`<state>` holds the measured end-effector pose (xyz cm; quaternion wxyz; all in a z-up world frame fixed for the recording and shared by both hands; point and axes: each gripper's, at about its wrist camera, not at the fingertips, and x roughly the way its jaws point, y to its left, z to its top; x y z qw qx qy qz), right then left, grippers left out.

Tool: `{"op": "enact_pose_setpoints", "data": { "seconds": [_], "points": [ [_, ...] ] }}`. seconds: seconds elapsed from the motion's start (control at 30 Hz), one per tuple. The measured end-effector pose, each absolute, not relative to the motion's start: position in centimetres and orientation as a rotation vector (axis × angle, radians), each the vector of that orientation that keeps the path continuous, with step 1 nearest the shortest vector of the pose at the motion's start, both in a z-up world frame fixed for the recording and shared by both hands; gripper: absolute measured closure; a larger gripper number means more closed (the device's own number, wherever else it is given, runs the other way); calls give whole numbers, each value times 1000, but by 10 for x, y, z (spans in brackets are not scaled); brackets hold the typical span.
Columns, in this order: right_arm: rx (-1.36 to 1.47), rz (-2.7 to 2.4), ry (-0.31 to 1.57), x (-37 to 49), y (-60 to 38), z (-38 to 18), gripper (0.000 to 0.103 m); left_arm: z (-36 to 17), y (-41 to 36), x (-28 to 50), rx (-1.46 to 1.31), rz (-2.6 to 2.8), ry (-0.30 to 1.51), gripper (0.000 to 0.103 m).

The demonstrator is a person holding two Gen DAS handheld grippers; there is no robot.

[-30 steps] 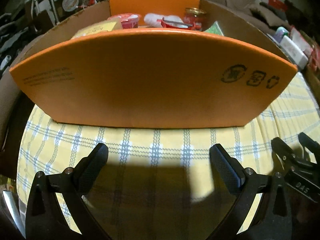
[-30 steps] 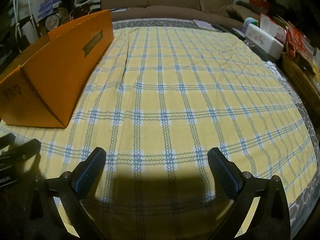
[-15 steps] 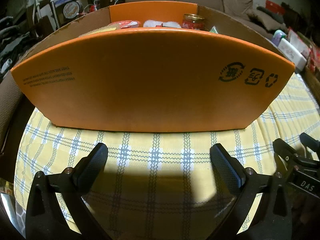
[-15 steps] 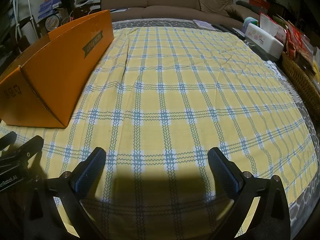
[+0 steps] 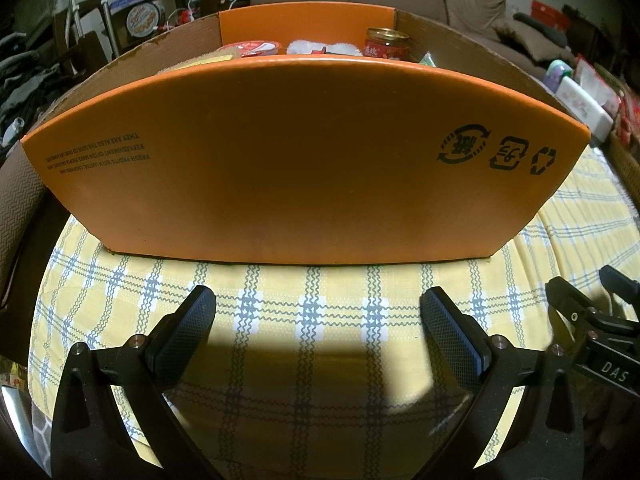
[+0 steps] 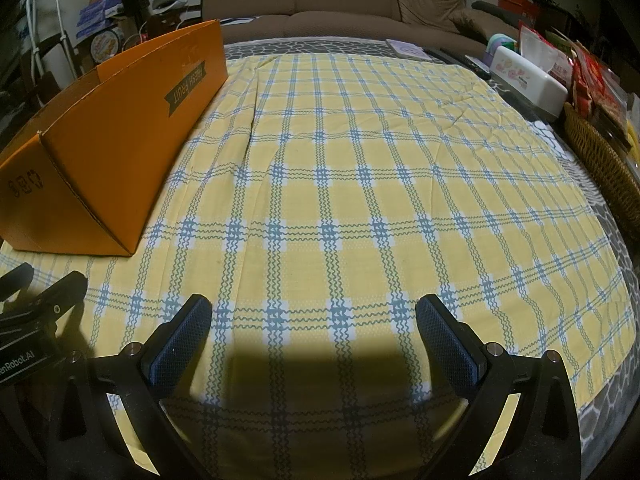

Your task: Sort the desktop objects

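An orange cardboard box (image 5: 304,160) stands on the yellow checked tablecloth (image 6: 360,200), close in front of my left gripper (image 5: 318,312). Over its rim I see a red-labelled jar (image 5: 386,42), a red-lidded cup (image 5: 256,48) and a white item (image 5: 320,46). The box also shows at the left of the right wrist view (image 6: 112,152). My left gripper is open and empty, low over the cloth. My right gripper (image 6: 312,320) is open and empty over bare cloth; it shows at the right edge of the left wrist view (image 5: 592,308).
A brown sofa (image 6: 340,4) runs along the far side. A white tissue box (image 6: 528,76), snack packets (image 6: 592,80) and a wicker basket (image 6: 604,168) line the table's right edge. Cluttered shelves (image 6: 100,36) stand at the far left.
The left wrist view has sunk, so less of the box's contents shows over its front wall. The right gripper has hardly moved. Both grippers stay open.
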<state>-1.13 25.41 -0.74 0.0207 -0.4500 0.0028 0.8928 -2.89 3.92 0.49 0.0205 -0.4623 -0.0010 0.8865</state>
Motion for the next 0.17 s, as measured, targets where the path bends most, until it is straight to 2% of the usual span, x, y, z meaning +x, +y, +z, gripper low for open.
{"op": "enact_pose_setpoints", "data": {
  "seconds": [0.17],
  "points": [
    [-1395, 2768, 9, -11, 254, -7, 0, 5, 39, -29, -1434, 2749, -4, 0]
  ]
}}
